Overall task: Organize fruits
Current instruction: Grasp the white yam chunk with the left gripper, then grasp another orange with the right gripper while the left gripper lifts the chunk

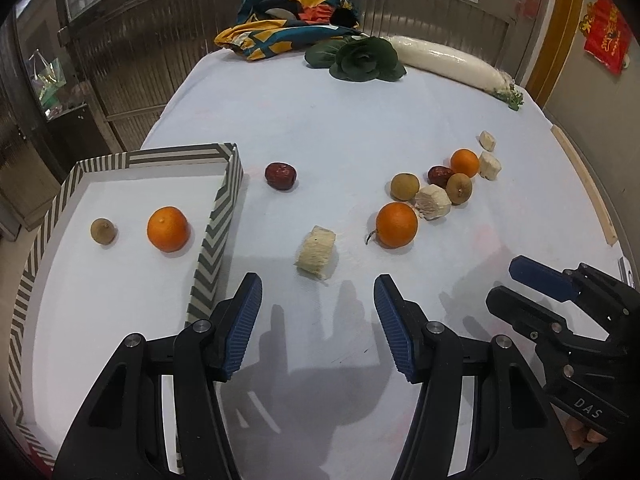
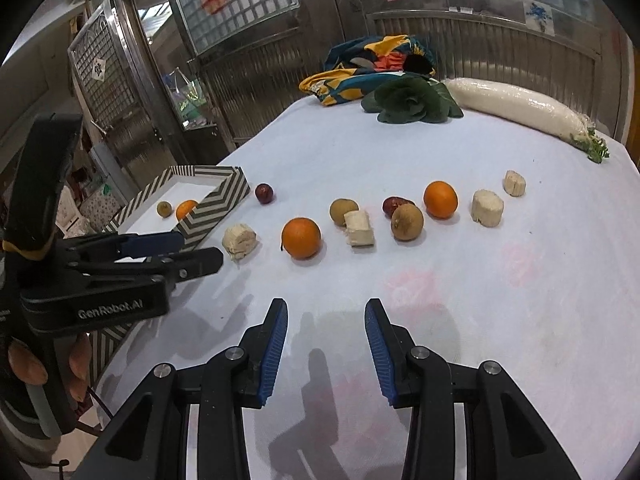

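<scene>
A striped tray (image 1: 224, 200) on the left holds an orange (image 1: 168, 229) and a small brown fruit (image 1: 103, 231). On the white cloth lie a dark red fruit (image 1: 281, 176), a pale fibrous chunk (image 1: 316, 258), and an orange (image 1: 396, 225). Behind that orange is a cluster of brown fruits, another red fruit, an orange and more pale chunks (image 1: 432, 202). My left gripper (image 1: 318, 278) stands open just in front of the nearest pale chunk, holding nothing. My right gripper (image 2: 326, 303) is open and holds nothing, short of the near orange (image 2: 301, 238).
A leafy green vegetable (image 1: 366, 58), a long white radish (image 1: 448, 62) and a colourful cloth (image 1: 288, 20) lie at the table's far end. Metal doors and a wall stand behind. In the right wrist view the left gripper (image 2: 200, 248), held by a hand, sits beside the tray (image 2: 212, 210).
</scene>
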